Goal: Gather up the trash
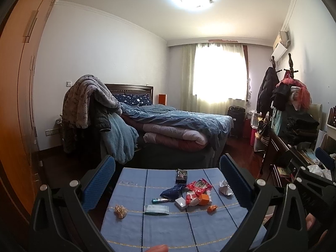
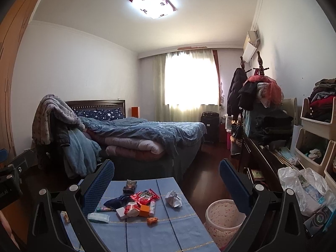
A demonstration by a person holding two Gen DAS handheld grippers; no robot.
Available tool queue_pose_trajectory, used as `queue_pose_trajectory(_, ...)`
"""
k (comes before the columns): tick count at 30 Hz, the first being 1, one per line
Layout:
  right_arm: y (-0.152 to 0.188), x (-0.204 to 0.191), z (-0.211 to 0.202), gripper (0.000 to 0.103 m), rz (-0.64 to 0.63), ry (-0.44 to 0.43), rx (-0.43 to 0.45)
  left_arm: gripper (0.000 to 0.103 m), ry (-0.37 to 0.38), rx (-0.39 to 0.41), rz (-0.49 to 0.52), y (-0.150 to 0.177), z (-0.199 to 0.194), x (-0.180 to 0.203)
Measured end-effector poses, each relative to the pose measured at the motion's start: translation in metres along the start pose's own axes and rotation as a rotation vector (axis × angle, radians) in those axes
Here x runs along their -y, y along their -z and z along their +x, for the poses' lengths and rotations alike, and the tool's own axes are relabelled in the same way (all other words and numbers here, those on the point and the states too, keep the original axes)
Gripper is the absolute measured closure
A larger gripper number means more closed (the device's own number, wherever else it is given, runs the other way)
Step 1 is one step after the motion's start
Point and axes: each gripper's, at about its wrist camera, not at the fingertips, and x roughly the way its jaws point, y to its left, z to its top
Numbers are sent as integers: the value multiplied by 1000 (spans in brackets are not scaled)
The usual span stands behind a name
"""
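A low table with a blue striped cloth (image 1: pixel 189 231) carries scattered trash: a red snack wrapper (image 1: pixel 199 185), a dark blue wrapper (image 1: pixel 172 191), a dark packet (image 1: pixel 181 175), crumpled white paper (image 1: pixel 225 188), an orange box (image 1: pixel 204 199), a tissue pack (image 1: pixel 156 209) and a beige paper wad (image 1: pixel 120 211). My left gripper (image 1: pixel 167 163) hangs open above and short of the table, holding nothing. My right gripper (image 2: pixel 166 168) is open too, its fingers framing the red wrapper (image 2: pixel 145 196), the white paper (image 2: pixel 173 198) and a pink perforated waste basket (image 2: pixel 223 220) on the floor right of the table (image 2: pixel 168 231).
An unmade bed (image 2: pixel 147 134) stands just behind the table. A dark dresser (image 2: pixel 262 163) piled with clothes, a white plastic bag (image 2: pixel 302 184) and stacked bins (image 2: pixel 315 126) line the right wall. A wooden wardrobe (image 1: pixel 19 105) runs along the left. Dark wood floor (image 2: pixel 205 178) lies between bed and dresser.
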Motion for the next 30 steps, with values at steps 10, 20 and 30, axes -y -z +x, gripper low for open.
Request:
queue_pose_trajectory(10, 6, 1, 8, 3, 0, -9, -36, 3, 1, -20, 10, 1, 7, 0)
queue_pose_trajectory(20, 38, -1, 55, 3, -20, -95, -119, 3, -67, -188, -9, 55, 64, -31)
queue_pose_trajectory(30, 101, -34, 140, 3, -72, -207, -386, 3, -209, -467, -122, 157, 175, -100)
